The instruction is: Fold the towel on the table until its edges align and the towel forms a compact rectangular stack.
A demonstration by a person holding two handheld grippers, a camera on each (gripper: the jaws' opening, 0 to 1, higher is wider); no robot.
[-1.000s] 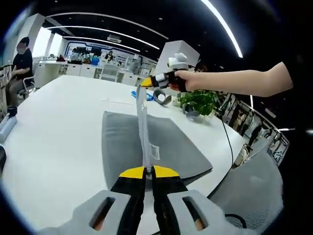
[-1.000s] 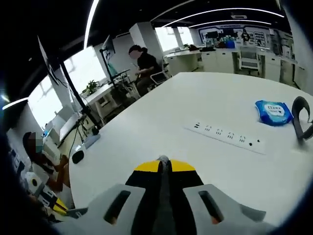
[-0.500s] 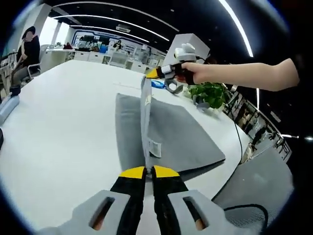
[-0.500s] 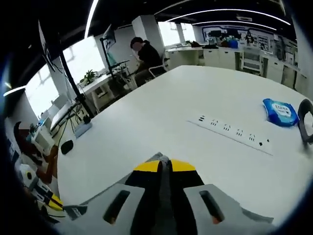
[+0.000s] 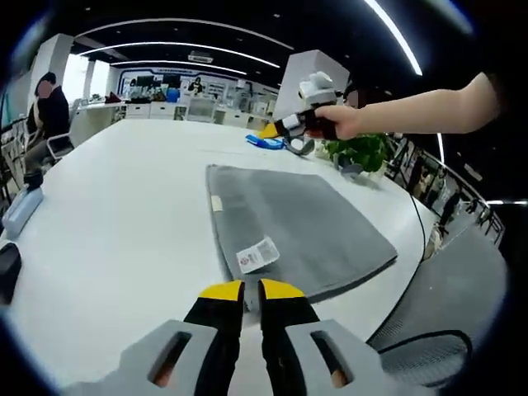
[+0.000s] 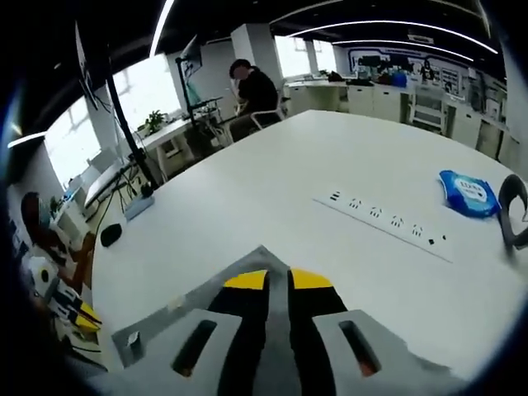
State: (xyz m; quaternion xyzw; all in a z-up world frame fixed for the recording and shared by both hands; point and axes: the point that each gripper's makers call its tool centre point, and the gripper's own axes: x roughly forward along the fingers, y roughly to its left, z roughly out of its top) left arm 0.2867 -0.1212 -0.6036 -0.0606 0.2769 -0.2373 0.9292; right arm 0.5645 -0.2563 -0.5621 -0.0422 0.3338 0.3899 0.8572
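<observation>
The grey towel (image 5: 305,223) lies flat on the white table (image 5: 124,190), folded over, with a white label (image 5: 258,254) face up near its near left edge. My left gripper (image 5: 252,289) sits at the towel's near corner, its jaws a narrow gap apart with nothing clearly pinched between them. My right gripper (image 5: 268,130), held in a hand, hovers above and beyond the towel's far edge, apart from the cloth. In the right gripper view its jaws (image 6: 278,276) stand slightly open over the grey towel (image 6: 165,318) below.
A white power strip (image 6: 388,224), a blue wipes pack (image 6: 468,191) and a dark strap (image 6: 511,210) lie past the towel. A potted plant (image 5: 363,153) stands at the far right. A grey chair (image 5: 445,330) is off the table's edge. A person (image 6: 252,87) sits at a far desk.
The towel edge that both grippers held up has been laid down flat onto the towel. The right gripper has let go and lifted away; its jaw gap is wider.
</observation>
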